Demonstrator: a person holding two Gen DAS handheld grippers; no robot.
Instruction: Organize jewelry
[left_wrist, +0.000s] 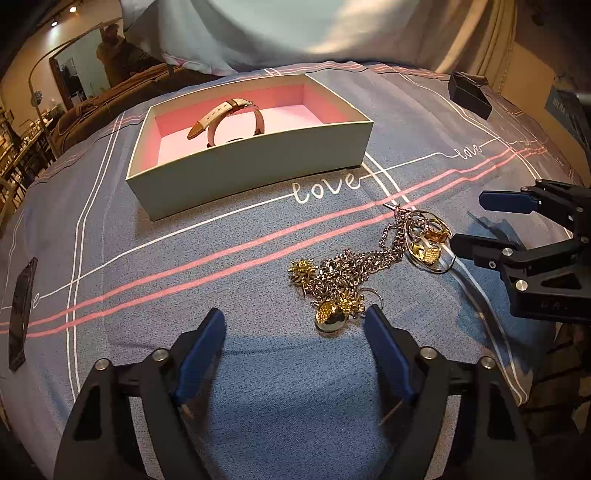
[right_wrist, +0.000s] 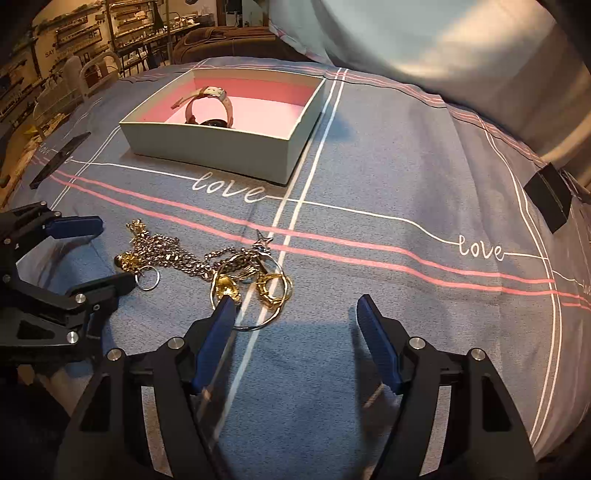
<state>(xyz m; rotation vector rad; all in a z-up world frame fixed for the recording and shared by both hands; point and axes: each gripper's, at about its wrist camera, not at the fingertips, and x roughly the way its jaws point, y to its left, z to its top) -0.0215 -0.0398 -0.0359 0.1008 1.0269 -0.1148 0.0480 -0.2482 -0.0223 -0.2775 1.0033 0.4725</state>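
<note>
The tangle of jewelry (left_wrist: 369, 266) lies in a heap on the blue-grey bedspread (left_wrist: 221, 258), a pale chain knotted up with gold charms, a gold ball pendant and several rings, just this side of the pink stripes and the word "love". It sits between the two tools: the left hand-held gripper (left_wrist: 295, 332) stands with its jaws apart and nothing between them, its right blue pad (left_wrist: 384, 343) just beside the gold ball at the near end of the heap, while the right hand-held gripper (right_wrist: 295, 317) is likewise spread and empty, its left pad (right_wrist: 221, 325) right against the gold ring cluster at the heap's other end; whether either pad actually touches the metal I cannot tell. Farther back rests the open box (left_wrist: 258, 158), pale outside and pink within, with a watch (left_wrist: 229, 118) on a pale strap lying inside it. The left wrist view shows the right tool coming in from the side (left_wrist: 491, 221). The right wrist view shows the left tool the same way (right_wrist: 99, 254) with a small key ring (right_wrist: 147, 277) close to its lower finger. A small black box (right_wrist: 546, 195) sits off near the bed's far edge, and a flat dark slab (left_wrist: 22, 314) lies away on the opposite side.
</note>
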